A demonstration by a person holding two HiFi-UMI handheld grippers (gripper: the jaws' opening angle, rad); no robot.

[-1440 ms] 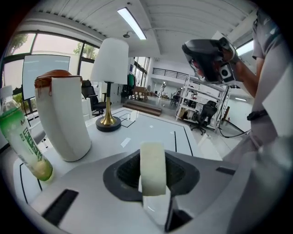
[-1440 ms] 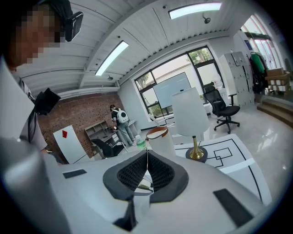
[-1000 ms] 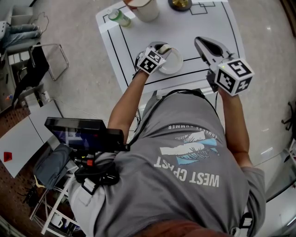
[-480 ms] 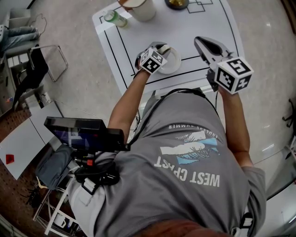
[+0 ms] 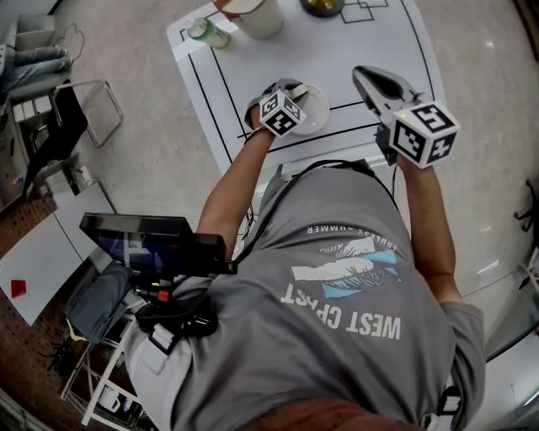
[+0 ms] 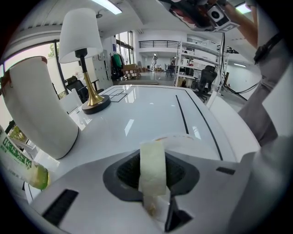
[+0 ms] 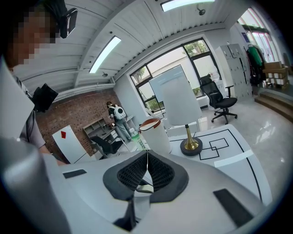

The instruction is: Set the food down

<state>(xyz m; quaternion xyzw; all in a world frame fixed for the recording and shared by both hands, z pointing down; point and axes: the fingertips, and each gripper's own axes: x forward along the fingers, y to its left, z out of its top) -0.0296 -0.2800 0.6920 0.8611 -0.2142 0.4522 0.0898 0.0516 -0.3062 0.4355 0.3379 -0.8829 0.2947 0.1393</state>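
A pale, flat slice of food (image 6: pixel 152 171) stands upright between the jaws of my left gripper (image 6: pixel 153 183), which is shut on it. Just beyond the jaws lies the rim of a white plate (image 6: pixel 192 139). In the head view the left gripper (image 5: pixel 290 91) points steeply down over the near left part of that plate (image 5: pixel 322 114) on the white table (image 5: pixel 379 34). My right gripper (image 5: pixel 364 76) hovers over the table to the right of the plate. Its jaws (image 7: pixel 147 171) meet with nothing between them.
At the table's far edge stand a tall white container (image 5: pixel 257 17) with a brown rim, a green-labelled bottle (image 5: pixel 206 34) and a lamp with a brass base (image 5: pixel 324 7). Black lines mark the table top. A metal chair frame (image 5: pixel 93 109) stands on the floor at the left.
My left gripper has sunk a little toward the plate and rolled slightly, with the slice still in it. The right gripper has stayed where it was.
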